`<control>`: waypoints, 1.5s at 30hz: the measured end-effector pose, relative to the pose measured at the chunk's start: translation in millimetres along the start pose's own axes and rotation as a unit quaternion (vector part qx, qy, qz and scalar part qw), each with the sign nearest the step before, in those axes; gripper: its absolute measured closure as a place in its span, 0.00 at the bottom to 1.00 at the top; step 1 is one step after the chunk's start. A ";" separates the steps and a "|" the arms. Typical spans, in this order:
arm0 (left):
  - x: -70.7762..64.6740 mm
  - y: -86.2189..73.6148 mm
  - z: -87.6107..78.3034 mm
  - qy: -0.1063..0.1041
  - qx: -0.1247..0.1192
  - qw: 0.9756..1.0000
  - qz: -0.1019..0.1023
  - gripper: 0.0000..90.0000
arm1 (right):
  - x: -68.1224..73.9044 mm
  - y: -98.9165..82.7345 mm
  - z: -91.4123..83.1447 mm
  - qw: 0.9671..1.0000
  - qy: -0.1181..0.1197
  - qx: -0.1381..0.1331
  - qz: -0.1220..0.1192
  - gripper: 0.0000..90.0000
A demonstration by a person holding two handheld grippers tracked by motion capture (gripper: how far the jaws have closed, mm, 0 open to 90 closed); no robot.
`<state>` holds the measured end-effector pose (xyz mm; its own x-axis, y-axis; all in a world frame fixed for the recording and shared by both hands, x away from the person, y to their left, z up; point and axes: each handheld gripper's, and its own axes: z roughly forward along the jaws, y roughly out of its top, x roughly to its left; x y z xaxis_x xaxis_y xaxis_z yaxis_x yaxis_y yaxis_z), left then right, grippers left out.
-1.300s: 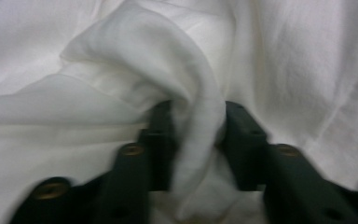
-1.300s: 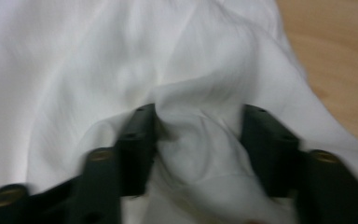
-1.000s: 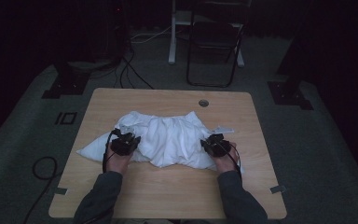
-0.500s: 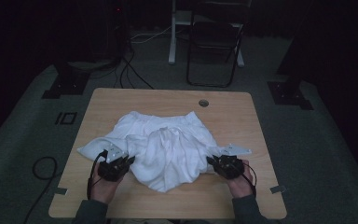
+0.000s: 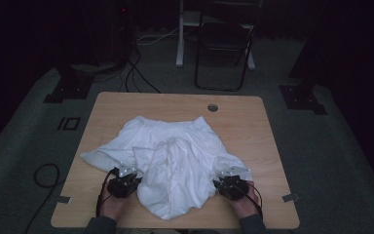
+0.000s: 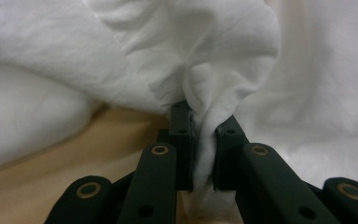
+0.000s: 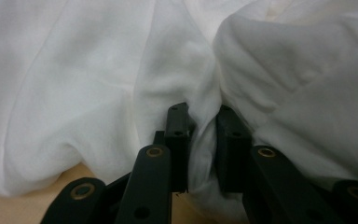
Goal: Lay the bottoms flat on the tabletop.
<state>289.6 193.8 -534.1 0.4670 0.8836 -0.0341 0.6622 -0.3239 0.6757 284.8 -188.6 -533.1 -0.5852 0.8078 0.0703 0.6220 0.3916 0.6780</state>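
Both hands had drawn the white garment (image 5: pixel 175 161) toward the near edge; the left gripper (image 5: pixel 124 184) and right gripper (image 5: pixel 232 185), jaws just easing apart, still pinched cloth to spread it.

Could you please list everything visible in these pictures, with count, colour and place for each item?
white garment: one, white, crumpled across the middle of the table.
table: one, light wood, centre of the room, round hole near its far edge.
folding chair: one, black, on the floor beyond the table.
cables: several, dark, on the floor at far left.
left gripper: one, black, jaws with cloth between them, near edge.
right gripper: one, black, the same, near edge.
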 end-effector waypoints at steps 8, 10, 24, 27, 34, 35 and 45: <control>7.9 31.9 28.4 0.023 0.000 1.000 0.017 0.89 | -17.8 16.9 16.9 0.999 -0.032 -0.009 0.002 0.86; 11.8 39.6 35.8 0.026 -0.003 1.000 0.016 0.89 | -22.7 22.4 22.2 0.999 -0.041 -0.012 0.003 0.86; 24.5 76.5 65.9 0.058 0.006 0.998 -0.012 0.83 | -47.5 59.7 51.0 0.997 -0.071 -0.002 0.024 0.85; 22.9 72.8 56.4 0.058 0.001 0.998 -0.013 0.72 | -45.0 65.4 44.3 0.998 -0.062 0.010 0.017 0.73; 24.4 50.4 16.4 0.070 -0.039 0.997 0.003 0.62 | -30.0 79.0 8.8 0.997 -0.056 -0.056 -0.011 0.59; 24.4 45.9 11.9 0.076 -0.041 0.996 0.006 0.62 | -28.0 83.1 6.0 0.996 -0.055 -0.067 -0.013 0.59; 29.0 1.4 -5.7 0.105 -0.057 0.993 0.004 0.60 | -5.4 120.8 36.3 0.995 -0.028 -0.088 -0.025 0.72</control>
<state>300.7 220.8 -530.0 0.3316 0.9361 0.1171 0.5826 -0.3008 0.7551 382.0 -129.7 -478.2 -0.5802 0.8145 -0.0038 0.4888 0.3520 0.7982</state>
